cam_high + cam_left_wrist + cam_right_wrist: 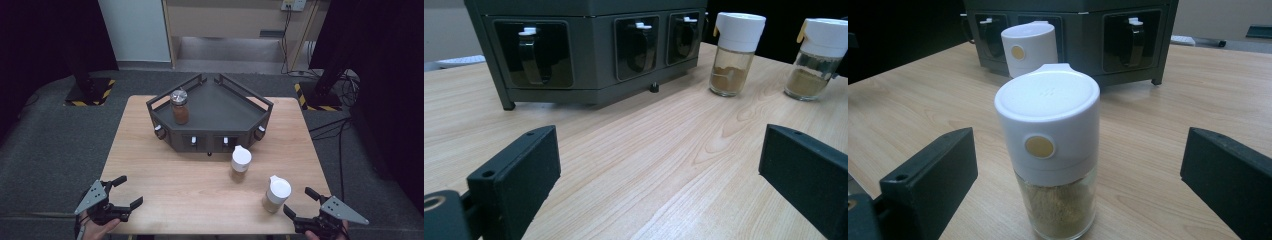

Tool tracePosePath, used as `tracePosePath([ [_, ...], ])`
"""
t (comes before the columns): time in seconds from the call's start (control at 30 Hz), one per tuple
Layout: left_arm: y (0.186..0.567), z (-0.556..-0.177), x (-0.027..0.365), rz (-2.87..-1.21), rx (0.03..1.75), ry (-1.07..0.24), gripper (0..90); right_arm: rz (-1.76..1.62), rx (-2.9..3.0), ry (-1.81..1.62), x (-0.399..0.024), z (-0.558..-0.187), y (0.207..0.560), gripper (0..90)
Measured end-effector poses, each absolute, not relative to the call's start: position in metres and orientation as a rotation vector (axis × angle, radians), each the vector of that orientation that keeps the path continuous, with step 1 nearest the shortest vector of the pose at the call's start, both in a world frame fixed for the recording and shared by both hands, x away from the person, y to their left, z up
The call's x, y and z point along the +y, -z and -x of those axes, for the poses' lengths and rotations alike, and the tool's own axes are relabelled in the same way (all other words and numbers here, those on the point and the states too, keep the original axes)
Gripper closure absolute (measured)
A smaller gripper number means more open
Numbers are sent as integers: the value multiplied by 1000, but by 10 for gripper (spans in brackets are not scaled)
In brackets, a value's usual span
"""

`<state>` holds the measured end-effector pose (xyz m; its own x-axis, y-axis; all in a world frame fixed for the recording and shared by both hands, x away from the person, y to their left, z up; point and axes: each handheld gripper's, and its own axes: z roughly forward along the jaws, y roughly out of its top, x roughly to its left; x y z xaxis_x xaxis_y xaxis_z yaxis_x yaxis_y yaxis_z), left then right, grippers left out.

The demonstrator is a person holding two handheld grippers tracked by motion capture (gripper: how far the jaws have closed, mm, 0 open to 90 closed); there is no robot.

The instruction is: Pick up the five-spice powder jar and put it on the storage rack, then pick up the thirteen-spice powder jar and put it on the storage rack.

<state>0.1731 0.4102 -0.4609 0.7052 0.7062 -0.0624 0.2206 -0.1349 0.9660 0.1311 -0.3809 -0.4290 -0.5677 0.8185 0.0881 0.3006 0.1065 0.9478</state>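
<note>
— Where is the nearer spice jar?
— Upright on the desk, just ahead of the right gripper; its jaws gape wide, holding nothing.
— The left gripper?
— Spread too, empty, at the near left corner; the second white-capped jar stands before the dark rack; a silver-lidded jar sits on it.

A light wooden table stands in the middle of a dark grey carpeted floor. Beyond the table's far edge, a pale wall panel rises beside a beige cabinet with a lit shelf below. To the table's far left and far right, black stands rest on bases marked with yellow-black hazard tape. Black curtains darken both sides. Cables trail across the floor right of the table, up to a wall socket.
</note>
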Motion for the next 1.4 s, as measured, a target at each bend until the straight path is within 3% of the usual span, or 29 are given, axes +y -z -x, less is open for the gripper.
tracePosePath([
  [0.63,463,-177,412,-1690,738,-455,16,-1121,1856,-1490,-381,-124,422,20],
  [1.4,463,-178,411,-1699,747,-448,12,-1124,1978,-1458,-340,-153,366,22],
])
